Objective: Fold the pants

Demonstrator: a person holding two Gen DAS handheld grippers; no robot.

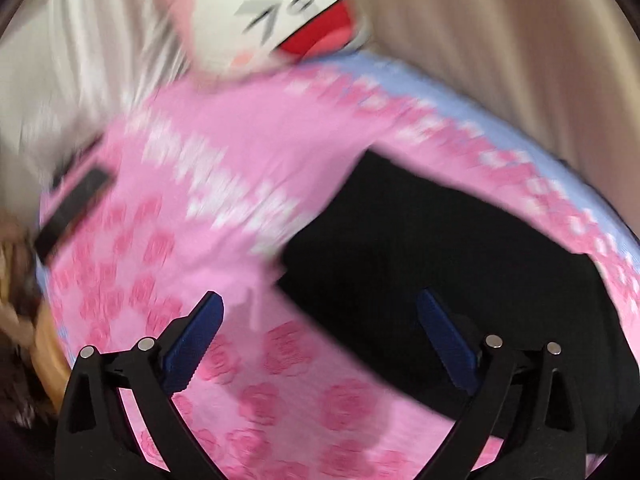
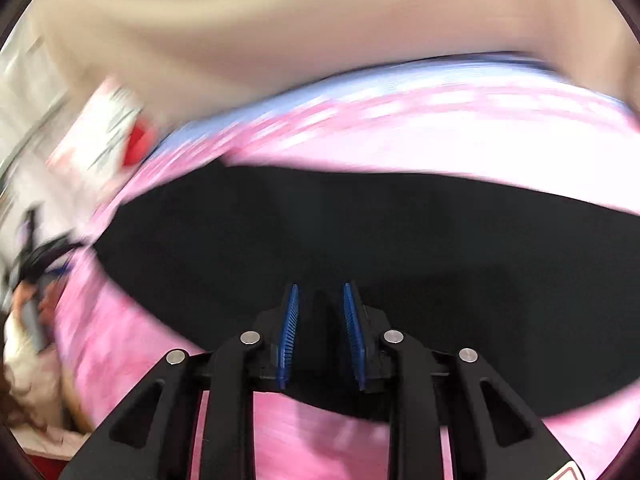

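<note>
Black pants (image 2: 360,240) lay flat on a pink flowered bedspread (image 1: 208,184), their long axis running left to right just beyond the right gripper (image 2: 320,336), whose jaws stood narrowly apart and empty. Wide and empty, the left gripper (image 1: 320,344) hovered with the pants on its right, so the right hand seemed nearer.

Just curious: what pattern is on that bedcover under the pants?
Pink with darker pink roses on the bedcover, clearest in the left wrist view.

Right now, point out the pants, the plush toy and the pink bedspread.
pants (image 2: 360,232): right wrist view, middle of the black cloth.
plush toy (image 1: 256,16): left wrist view, its white face.
pink bedspread (image 1: 224,168): left wrist view, bare patterned part.
</note>
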